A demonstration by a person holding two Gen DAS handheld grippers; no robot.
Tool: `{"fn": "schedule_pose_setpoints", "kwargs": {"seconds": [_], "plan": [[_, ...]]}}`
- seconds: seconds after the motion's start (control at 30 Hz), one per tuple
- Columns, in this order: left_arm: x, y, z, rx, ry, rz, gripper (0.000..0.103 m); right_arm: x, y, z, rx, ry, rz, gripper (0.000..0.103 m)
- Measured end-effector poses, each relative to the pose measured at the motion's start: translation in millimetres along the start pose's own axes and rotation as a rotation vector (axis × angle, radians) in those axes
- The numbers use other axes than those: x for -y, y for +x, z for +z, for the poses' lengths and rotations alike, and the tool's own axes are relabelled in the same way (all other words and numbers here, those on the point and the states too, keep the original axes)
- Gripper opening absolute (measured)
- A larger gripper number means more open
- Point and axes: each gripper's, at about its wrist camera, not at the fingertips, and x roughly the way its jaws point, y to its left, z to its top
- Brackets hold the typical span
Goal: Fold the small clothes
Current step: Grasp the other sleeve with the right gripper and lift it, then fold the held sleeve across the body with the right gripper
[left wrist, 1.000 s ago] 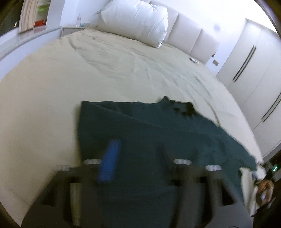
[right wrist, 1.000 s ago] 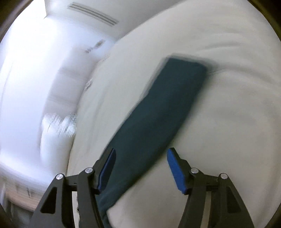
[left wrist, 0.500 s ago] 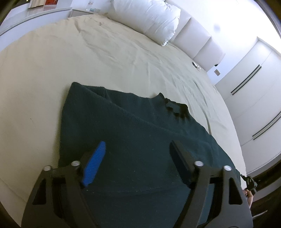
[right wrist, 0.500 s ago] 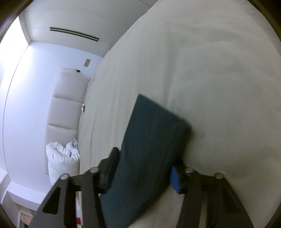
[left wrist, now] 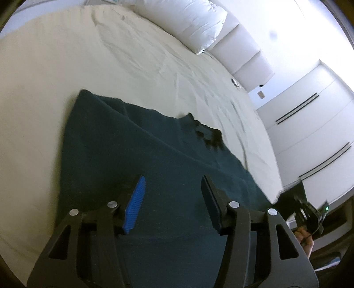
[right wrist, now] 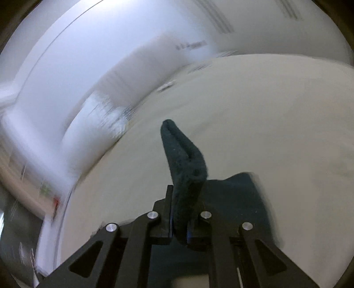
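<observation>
Wide cream-sheeted bed (left wrist: 137, 73) all around, creased toward the far side. Plump white pillow (left wrist: 188, 20) at the head, against a padded white headboard (left wrist: 243, 55). White wardrobe doors with dark bar handles (left wrist: 309, 124) off to the right. Nothing lying on the sheet between the garment and the pillow.

Dark teal knitted garment (left wrist: 141, 168) spread flat on the near part of the bed, neckline (left wrist: 205, 133) pointing away toward the headboard side, long axis slanting from the upper-left corner down to the lower right, where the cloth runs off toward the bed's edge. One diagonal crease across it from the far left corner.

Left gripper (left wrist: 172, 199) low over the middle of the garment, blue ribbed pad (left wrist: 135, 206) on one finger, jaws just been closing yet with a clear gap between them, pads not pressing on any cloth in view.

At the lower right of the left view, a hand (left wrist: 306, 240) on a black device, partly hidden.

Right gripper (right wrist: 180, 223) clamped tight on a doubled fold of the same teal knit (right wrist: 185, 168), jaws just been closing onto it. Fold standing up and forward out of the fingers, tip toward the far bed. More teal cloth (right wrist: 239, 199) flat behind, to the right. Background heavily blurred in the right view.
</observation>
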Motion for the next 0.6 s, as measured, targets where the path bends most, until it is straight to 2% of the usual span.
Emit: {"fn": "schedule_pose_setpoints", "kwargs": {"seconds": [0.1,0.17,0.27,0.37,0.43,0.47,0.53,0.6], "plan": [[5,2,0,-0.015,-0.01,-0.061,0.056,-100,40,-48,-0.107,-0.177,0.126,0.009],[9,5,1,-0.031,-0.013,-0.101,0.056,-147,67,-81,-0.163,-0.3,0.123,0.009],[16,11,0,-0.062,-0.021,-0.151,0.056,-178,99,-126,-0.259,-0.379,0.124,0.009],[19,25,-3,-0.116,-0.035,-0.188,0.056,-188,113,-162,-0.311,-0.398,0.101,0.014],[21,40,-7,-0.17,-0.056,-0.208,0.056,-181,118,-174,-0.363,-0.36,0.105,0.026],[22,44,-9,-0.184,-0.059,-0.21,0.056,-178,114,-179,-0.369,-0.348,0.137,0.031],[28,57,-13,-0.218,-0.051,-0.21,0.056,-176,104,-174,-0.355,-0.342,0.179,0.051],[34,67,-16,-0.24,-0.044,-0.206,0.06,-173,89,-170,-0.346,-0.317,0.202,0.062]]}}
